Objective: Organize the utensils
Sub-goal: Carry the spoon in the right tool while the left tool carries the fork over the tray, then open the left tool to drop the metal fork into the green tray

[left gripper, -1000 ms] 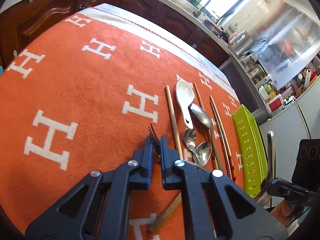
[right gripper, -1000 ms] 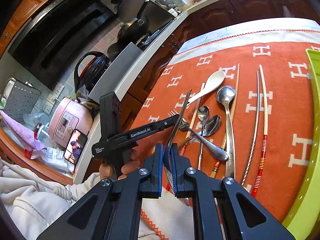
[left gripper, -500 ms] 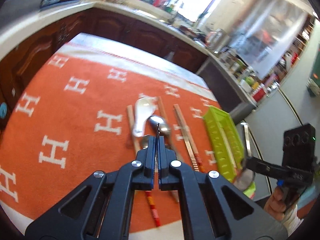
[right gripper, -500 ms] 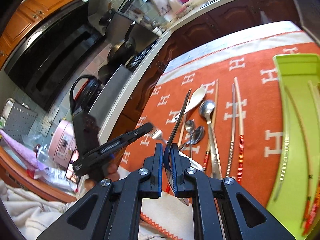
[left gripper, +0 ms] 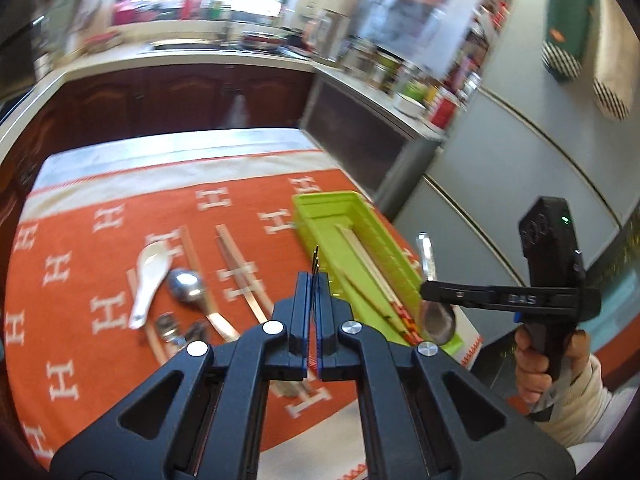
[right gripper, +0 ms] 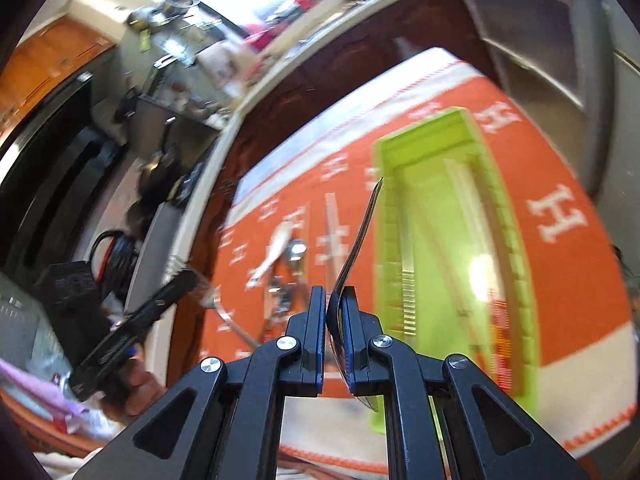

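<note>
My left gripper (left gripper: 314,284) is shut on a metal fork (left gripper: 316,258), seen edge-on with its tines sticking up past the pads, above the orange cloth just left of the lime-green tray (left gripper: 320,204). My right gripper (right gripper: 334,300) is shut on a metal spoon (right gripper: 360,232), whose handle points forward along the green tray's (right gripper: 420,132) left rim. In the left wrist view that spoon's bowl (left gripper: 438,320) hangs over the tray's near end. Chopsticks (left gripper: 372,276) lie inside the tray.
On the orange cloth (left gripper: 100,280) with white H marks lie a white ceramic spoon (left gripper: 150,276), a large metal spoon (left gripper: 186,286), two small spoons (left gripper: 172,326) and loose chopsticks (left gripper: 240,264). Dark cabinets and a cluttered counter stand beyond the table. A person's hand (left gripper: 536,372) grips the right tool.
Both grippers have risen and swung right toward the green tray, carrying the fork and the spoon. The fork has left the cloth. The views have rolled and are blurred.
</note>
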{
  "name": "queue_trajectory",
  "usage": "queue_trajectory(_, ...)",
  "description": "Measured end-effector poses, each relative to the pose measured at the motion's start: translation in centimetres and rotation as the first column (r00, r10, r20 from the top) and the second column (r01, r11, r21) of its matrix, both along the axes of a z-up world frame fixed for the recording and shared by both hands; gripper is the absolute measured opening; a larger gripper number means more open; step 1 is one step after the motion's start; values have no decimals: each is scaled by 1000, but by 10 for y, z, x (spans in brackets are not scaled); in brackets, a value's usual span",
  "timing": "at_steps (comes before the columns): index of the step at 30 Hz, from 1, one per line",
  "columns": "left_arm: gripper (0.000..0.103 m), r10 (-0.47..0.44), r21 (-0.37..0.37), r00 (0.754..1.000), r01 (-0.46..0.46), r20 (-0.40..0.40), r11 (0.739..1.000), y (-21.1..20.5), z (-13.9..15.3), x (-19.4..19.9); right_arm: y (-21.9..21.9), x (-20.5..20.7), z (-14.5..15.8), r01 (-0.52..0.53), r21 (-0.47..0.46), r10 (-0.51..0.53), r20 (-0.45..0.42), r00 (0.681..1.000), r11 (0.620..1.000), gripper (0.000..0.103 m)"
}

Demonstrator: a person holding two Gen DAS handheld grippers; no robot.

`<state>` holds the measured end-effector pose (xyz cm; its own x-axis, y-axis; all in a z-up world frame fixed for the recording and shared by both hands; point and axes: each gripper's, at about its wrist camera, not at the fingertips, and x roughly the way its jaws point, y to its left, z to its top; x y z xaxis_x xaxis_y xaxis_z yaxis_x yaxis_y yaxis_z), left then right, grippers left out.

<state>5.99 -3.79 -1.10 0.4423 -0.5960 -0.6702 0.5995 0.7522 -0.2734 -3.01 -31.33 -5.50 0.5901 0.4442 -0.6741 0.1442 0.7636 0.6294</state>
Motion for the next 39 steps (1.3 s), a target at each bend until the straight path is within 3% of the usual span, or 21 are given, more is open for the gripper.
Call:
queue_trajectory(8, 0, -157, 124, 987, 159, -27, 979, -80, -20, 1, -39, -16, -44, 49, 70, -46, -52, 998, 996, 8)
queue_trajectory(13, 0, -220, 212, 974, 225, -50, 951, -111, -36, 10, -34, -13, -75, 31, 100, -21, -94, 995, 995, 8)
queue_trajectory(17, 0, -244, 274, 967, 253, -66, 928, -131, -48, 20, -21, -4, -94, 10, 111, 4, -123, 992, 994, 8)
queue_trajectory(27, 0, -235, 343, 966, 257, -105, 903, -156, -78, 39, 3, 6, -112, -60, 105, 74, -141, 987, 993, 8)
queue_trajectory(34, 4, -186, 332, 974, 220, -132, 917, -155, -88, 48, 23, 10, -110, -93, 101, 106, -129, 986, 990, 8)
queue_trajectory(39, 4, -160, 297, 978, 193, -134, 935, -140, -78, 52, 27, 19, -117, -79, 129, 99, -159, 982, 989, 8)
